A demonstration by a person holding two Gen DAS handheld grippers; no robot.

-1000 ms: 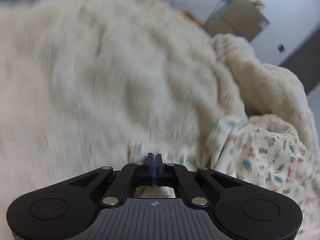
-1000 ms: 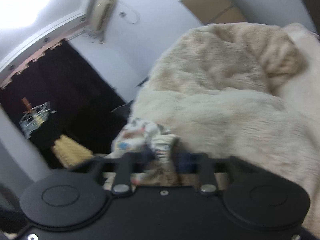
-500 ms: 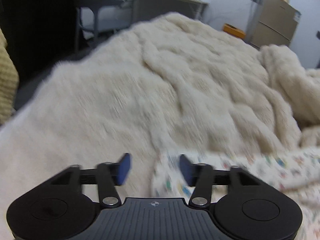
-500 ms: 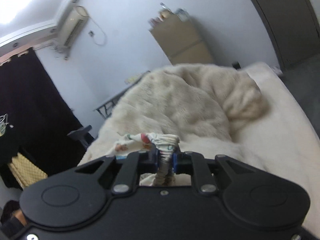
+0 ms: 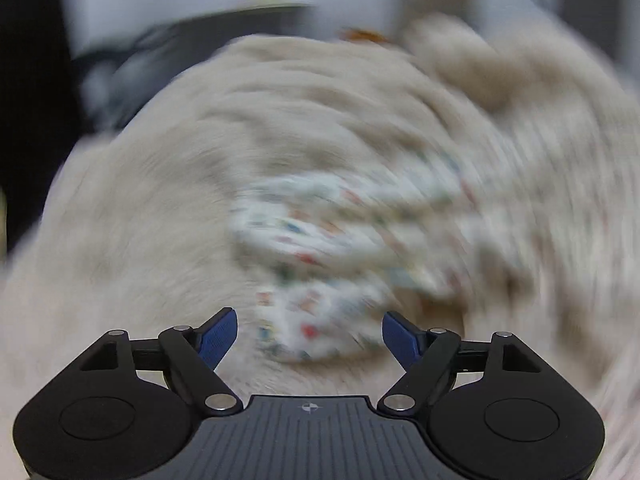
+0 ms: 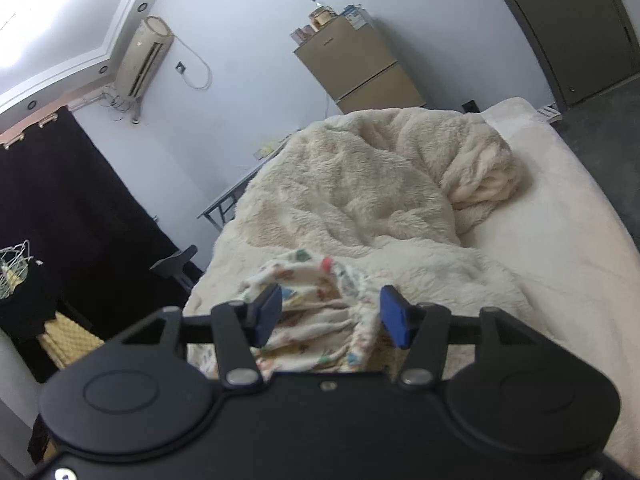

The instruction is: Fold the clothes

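The small crumpled cotton garment (image 6: 316, 304) is off-white, printed all over with tiny figures in red, blue, green and tan; in the left wrist view the same garment (image 5: 320, 240) is blurred, its print reduced to coloured flecks. The fluffy plush blanket (image 6: 352, 188) beneath it is cream, shading to pale beige in its folds. The smooth bed sheet (image 6: 560, 240) is a plainer white. The right gripper (image 6: 330, 314) has a matte black body and dark blue pads; the left gripper (image 5: 308, 334) is black and blue as well, with a ribbed grey plate. The curtain (image 6: 72, 200) is black, the wall (image 6: 248, 40) pale lilac-grey, the two-door fridge (image 6: 360, 68) golden tan.
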